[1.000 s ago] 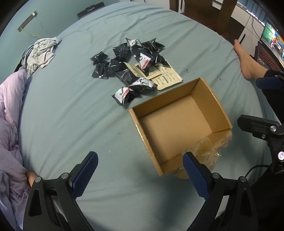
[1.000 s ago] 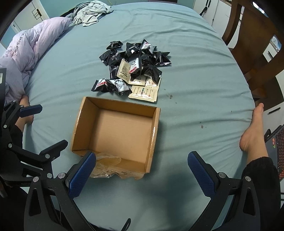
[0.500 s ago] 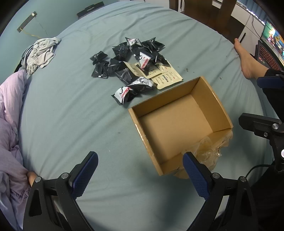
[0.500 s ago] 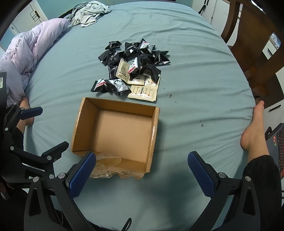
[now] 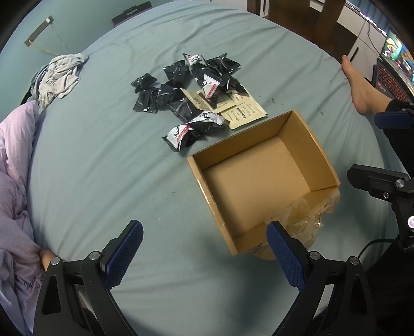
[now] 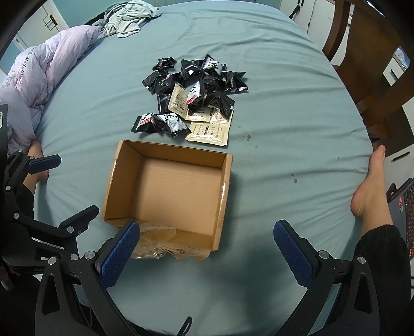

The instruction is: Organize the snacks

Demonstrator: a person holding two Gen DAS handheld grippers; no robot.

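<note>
An empty open cardboard box lies on the blue-green bed sheet. Behind it lies a heap of several black snack packets with beige sachets under them. Two black-and-white packets lie nearest the box. My left gripper is open and empty, held above the sheet at the box's near left corner. My right gripper is open and empty, above the box's near edge.
Crumpled clear plastic sticks out under the box's near side. A lilac duvet and grey clothing lie at the left. A bare foot rests at the bed's right edge, by a laptop and a wooden chair.
Both grippers have drifted slightly; the box and packets have not moved. Both stay open and empty.
</note>
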